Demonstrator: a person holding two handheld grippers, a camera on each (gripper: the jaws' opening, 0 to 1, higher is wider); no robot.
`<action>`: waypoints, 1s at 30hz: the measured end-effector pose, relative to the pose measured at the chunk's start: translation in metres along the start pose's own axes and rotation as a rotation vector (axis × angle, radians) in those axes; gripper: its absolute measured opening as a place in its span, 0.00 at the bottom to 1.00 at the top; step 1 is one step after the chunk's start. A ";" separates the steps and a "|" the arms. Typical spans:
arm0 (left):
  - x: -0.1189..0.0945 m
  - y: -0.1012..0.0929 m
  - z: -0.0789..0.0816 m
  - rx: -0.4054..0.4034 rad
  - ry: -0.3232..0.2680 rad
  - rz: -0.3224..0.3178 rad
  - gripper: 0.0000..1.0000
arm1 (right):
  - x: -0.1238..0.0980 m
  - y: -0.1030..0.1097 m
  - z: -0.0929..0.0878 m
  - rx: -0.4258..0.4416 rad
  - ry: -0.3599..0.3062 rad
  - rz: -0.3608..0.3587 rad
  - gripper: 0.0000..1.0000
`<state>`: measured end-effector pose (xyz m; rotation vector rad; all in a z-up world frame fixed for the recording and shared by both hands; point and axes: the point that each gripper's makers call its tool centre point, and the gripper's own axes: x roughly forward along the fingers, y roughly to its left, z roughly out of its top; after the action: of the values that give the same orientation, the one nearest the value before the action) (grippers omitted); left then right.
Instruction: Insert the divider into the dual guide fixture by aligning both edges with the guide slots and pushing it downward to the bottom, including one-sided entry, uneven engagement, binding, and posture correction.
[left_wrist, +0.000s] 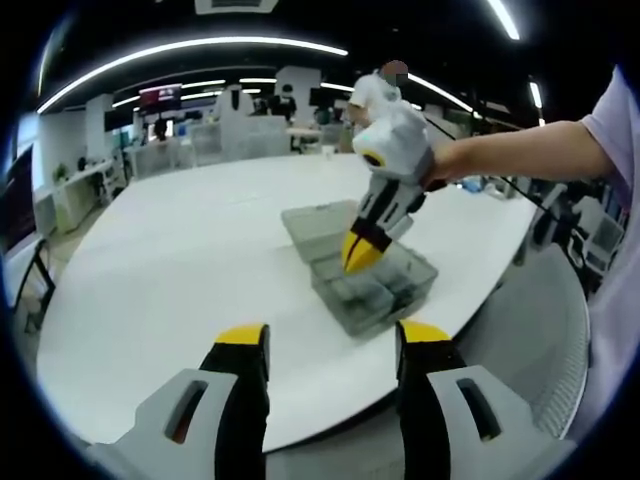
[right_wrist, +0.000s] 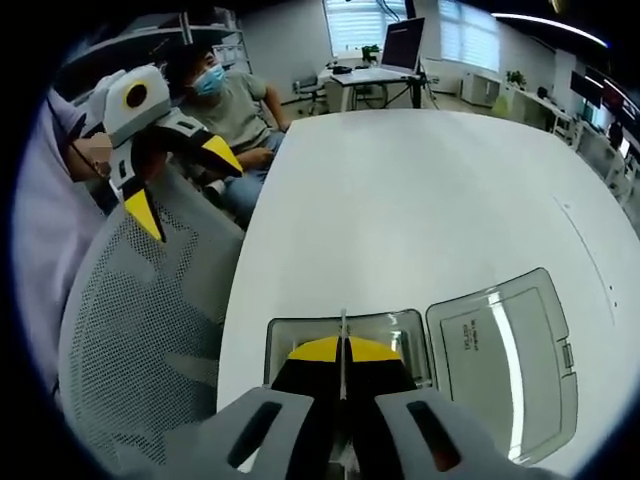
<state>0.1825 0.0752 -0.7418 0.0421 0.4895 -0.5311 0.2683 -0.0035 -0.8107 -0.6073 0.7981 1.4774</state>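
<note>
A clear plastic compartment box (left_wrist: 372, 290) lies near the edge of the white table, its hinged lid (left_wrist: 318, 224) laid open beside it. My right gripper (left_wrist: 360, 254) points down into the box, held by a person's hand. In the right gripper view the right gripper (right_wrist: 341, 352) is shut on a thin clear divider (right_wrist: 343, 325), seen edge on, standing over the box (right_wrist: 290, 335), with the lid (right_wrist: 505, 350) to its right. My left gripper (left_wrist: 333, 336) hangs open off the table's near edge, away from the box, with nothing in it. It also appears open as the left gripper (right_wrist: 185, 185) above a chair.
The white table (left_wrist: 200, 260) stretches wide and bare beyond the box. A grey mesh chair (right_wrist: 140, 320) stands at the table's edge. A seated person (right_wrist: 230, 105) in a mask is beyond it. Desks and monitors fill the room behind.
</note>
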 end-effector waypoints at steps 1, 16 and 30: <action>0.000 0.000 0.000 -0.001 -0.001 0.000 0.48 | 0.000 0.001 0.000 -0.003 0.001 0.005 0.00; 0.000 0.001 -0.001 -0.001 0.002 0.000 0.48 | 0.004 -0.001 -0.001 0.004 0.012 0.002 0.00; 0.000 0.002 0.000 -0.004 -0.002 0.001 0.48 | 0.002 -0.003 -0.002 0.035 -0.018 -0.008 0.00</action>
<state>0.1835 0.0765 -0.7419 0.0377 0.4888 -0.5289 0.2706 -0.0042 -0.8138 -0.5703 0.8049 1.4567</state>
